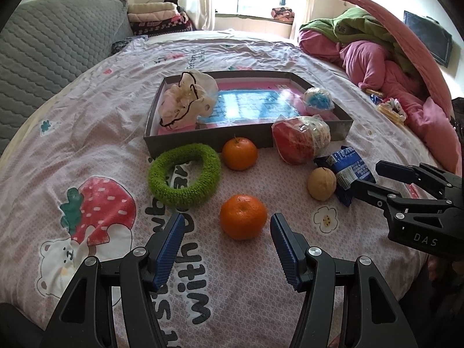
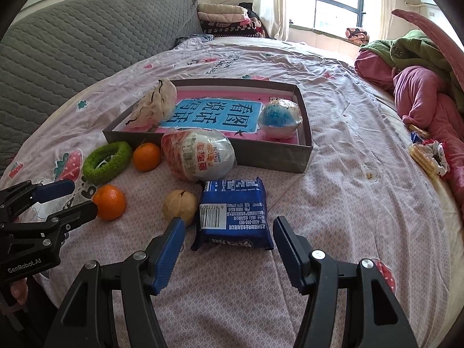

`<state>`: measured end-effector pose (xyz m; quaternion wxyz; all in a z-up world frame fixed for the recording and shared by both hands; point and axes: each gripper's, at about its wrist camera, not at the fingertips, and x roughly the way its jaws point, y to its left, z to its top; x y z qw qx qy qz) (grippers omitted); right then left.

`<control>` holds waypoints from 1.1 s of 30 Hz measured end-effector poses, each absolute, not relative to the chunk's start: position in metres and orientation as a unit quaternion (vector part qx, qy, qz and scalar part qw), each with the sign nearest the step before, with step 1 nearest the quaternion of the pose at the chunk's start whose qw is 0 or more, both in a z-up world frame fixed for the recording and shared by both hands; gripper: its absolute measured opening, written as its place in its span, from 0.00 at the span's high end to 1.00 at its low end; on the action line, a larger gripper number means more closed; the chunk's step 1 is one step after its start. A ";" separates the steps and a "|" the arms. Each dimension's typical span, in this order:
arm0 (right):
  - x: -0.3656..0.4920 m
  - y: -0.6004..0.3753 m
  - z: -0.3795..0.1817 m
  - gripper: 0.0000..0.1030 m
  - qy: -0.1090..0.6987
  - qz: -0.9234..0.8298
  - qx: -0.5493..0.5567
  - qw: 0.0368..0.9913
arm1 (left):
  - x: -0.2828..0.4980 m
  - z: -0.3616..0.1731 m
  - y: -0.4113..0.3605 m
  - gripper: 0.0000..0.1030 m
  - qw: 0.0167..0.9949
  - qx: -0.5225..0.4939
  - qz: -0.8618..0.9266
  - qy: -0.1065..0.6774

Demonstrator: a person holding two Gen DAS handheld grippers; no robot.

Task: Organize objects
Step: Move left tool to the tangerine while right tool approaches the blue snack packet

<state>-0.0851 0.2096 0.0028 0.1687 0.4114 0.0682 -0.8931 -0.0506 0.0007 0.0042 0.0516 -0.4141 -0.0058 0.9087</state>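
Near: left tool [image 1: 227,243] and right tool [image 2: 229,243], both agape, empty.
Mid, loose on the bed [image 2: 348,203]: two oranges [image 1: 243,216], walnut [image 2: 179,207], blue packet [image 2: 233,213], green ring [image 1: 184,174], toy egg [image 2: 200,155].
Far: box [image 2: 203,148] holds two items; most sorting remains.

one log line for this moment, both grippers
left gripper: open, behind near orange | right gripper: open, behind blue packet | nothing held
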 end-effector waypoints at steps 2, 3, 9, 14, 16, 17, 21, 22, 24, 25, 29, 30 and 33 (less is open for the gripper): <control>-0.085 0.210 0.001 0.39 0.069 -0.892 0.413 0.169 | -0.050 0.004 0.001 0.39 0.053 -0.415 0.908 -0.006; -0.085 0.209 0.001 0.39 0.070 -0.891 0.415 0.168 | -0.050 0.004 0.001 0.39 0.053 -0.415 0.908 -0.006; -0.085 0.208 -0.003 0.39 0.076 -0.888 0.421 0.167 | -0.051 0.001 0.004 0.39 0.060 -0.420 0.906 -0.005; -0.087 0.208 -0.005 0.39 0.077 -0.886 0.425 0.165 | -0.052 -0.002 0.005 0.39 0.062 -0.424 0.903 -0.002; -0.087 0.208 -0.005 0.39 0.077 -0.886 0.426 0.165 | -0.053 -0.003 0.005 0.39 0.063 -0.427 0.902 -0.001; -0.087 0.208 -0.005 0.39 0.077 -0.886 0.426 0.165 | -0.053 -0.004 0.005 0.39 0.063 -0.427 0.902 -0.001; -0.088 0.208 -0.006 0.39 0.078 -0.886 0.427 0.165 | -0.055 -0.005 0.007 0.39 0.064 -0.427 0.902 0.001; -0.088 0.208 -0.007 0.39 0.077 -0.886 0.427 0.165 | -0.055 -0.006 0.007 0.39 0.063 -0.428 0.902 0.001; -0.089 0.208 -0.007 0.39 0.076 -0.885 0.428 0.164 | -0.057 -0.007 0.006 0.39 0.064 -0.431 0.900 -0.002; -0.089 0.207 -0.008 0.39 0.076 -0.885 0.429 0.165 | -0.057 -0.008 0.006 0.39 0.064 -0.432 0.900 -0.003; -0.091 0.207 -0.010 0.39 0.080 -0.884 0.431 0.163 | -0.059 -0.011 0.007 0.39 0.064 -0.435 0.898 -0.002; -0.091 0.207 -0.010 0.39 0.080 -0.883 0.432 0.163 | -0.059 -0.011 0.008 0.39 0.064 -0.435 0.898 -0.002; -0.092 0.206 -0.012 0.39 0.084 -0.882 0.435 0.161 | -0.061 -0.012 0.008 0.39 0.065 -0.436 0.898 -0.001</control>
